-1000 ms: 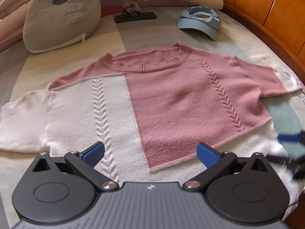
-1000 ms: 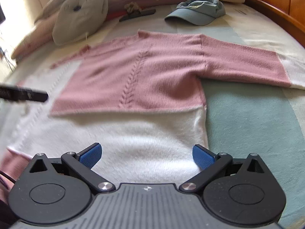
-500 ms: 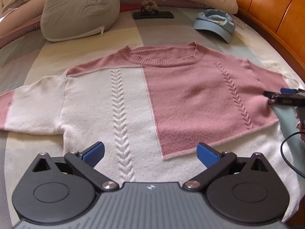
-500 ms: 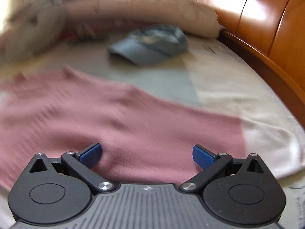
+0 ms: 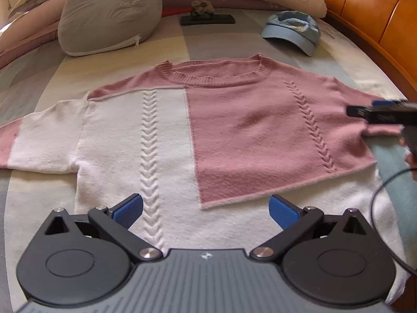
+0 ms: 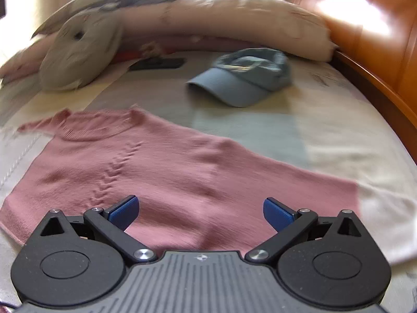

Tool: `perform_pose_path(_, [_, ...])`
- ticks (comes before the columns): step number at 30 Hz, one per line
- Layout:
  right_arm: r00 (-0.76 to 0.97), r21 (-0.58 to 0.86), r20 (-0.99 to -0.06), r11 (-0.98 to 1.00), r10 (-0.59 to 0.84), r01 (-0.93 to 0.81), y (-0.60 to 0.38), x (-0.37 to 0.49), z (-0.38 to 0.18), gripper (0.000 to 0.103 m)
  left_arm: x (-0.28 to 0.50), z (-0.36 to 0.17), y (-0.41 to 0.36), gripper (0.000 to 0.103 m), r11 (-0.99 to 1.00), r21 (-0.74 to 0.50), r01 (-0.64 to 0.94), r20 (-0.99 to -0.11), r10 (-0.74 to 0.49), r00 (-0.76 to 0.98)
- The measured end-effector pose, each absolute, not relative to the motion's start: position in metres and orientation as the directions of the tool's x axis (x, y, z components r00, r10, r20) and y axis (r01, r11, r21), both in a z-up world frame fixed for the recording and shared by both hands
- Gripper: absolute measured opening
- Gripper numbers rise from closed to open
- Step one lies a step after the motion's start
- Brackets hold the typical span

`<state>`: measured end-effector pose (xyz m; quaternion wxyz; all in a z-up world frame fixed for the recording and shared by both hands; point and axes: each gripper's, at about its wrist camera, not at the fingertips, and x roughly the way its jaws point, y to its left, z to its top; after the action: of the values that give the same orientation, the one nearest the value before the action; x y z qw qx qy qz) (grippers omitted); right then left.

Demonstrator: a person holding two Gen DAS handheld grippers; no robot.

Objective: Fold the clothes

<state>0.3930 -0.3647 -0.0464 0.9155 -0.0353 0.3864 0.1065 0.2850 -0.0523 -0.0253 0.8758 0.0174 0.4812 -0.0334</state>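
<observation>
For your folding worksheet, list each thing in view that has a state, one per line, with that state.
sweater: spread flat on the bed, unfolded
left hand-held gripper: open, empty
right hand-held gripper: open, empty, over the pink sleeve
cap: lying upright on the bed
cat pillow: zip closed

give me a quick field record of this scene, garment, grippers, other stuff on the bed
garment: pink and white sweater, spread flat, unfolded
surface: bed
left gripper: open, over the hem
right gripper: open, over the pink sleeve
other items: blue cap, grey cat pillow, dark phone
</observation>
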Motion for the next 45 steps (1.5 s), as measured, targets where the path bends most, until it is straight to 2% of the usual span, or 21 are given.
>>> perform_pose_path(5, [0.617, -0.021, -0.784, 0.991, 0.068, -0.136, -0.358, 0.438, -0.071, 0.103, 0.272, -0.021, -0.055, 0.102, 0.999, 0.015, 0.032, -0.840, -0.005, 0.542])
perform_pose_path(12, [0.619, -0.003, -0.785, 1.000, 0.015, -0.028, -0.377, 0.504, -0.080, 0.103, 0.255, -0.016, -0.051, 0.102, 0.999, 0.032, -0.038, -0.841, 0.048, 0.539])
perform_pose_path(17, [0.603, 0.006, -0.797, 0.998, 0.042, -0.061, -0.379, 0.521, -0.074, 0.103, 0.250, -0.013, -0.046, 0.102, 0.997, 0.047, -0.067, -0.833, 0.076, 0.549])
perform_pose_path(34, [0.596, 0.079, -0.778, 0.972, 0.200, -0.223, -0.294, 0.446, -0.072, 0.103, 0.243, -0.020, -0.034, 0.102, 0.991, 0.029, -0.133, -0.838, 0.097, 0.537])
perform_pose_path(41, [0.594, 0.060, -0.789, 0.981, 0.158, -0.182, -0.296, 0.499, -0.075, 0.103, 0.235, -0.017, -0.028, 0.102, 0.989, 0.032, -0.148, -0.845, 0.105, 0.524])
perform_pose_path(45, [0.585, 0.104, -0.782, 0.971, 0.213, -0.214, -0.308, 0.494, -0.063, 0.103, 0.233, -0.016, -0.020, 0.102, 0.989, 0.018, -0.149, -0.840, 0.096, 0.535])
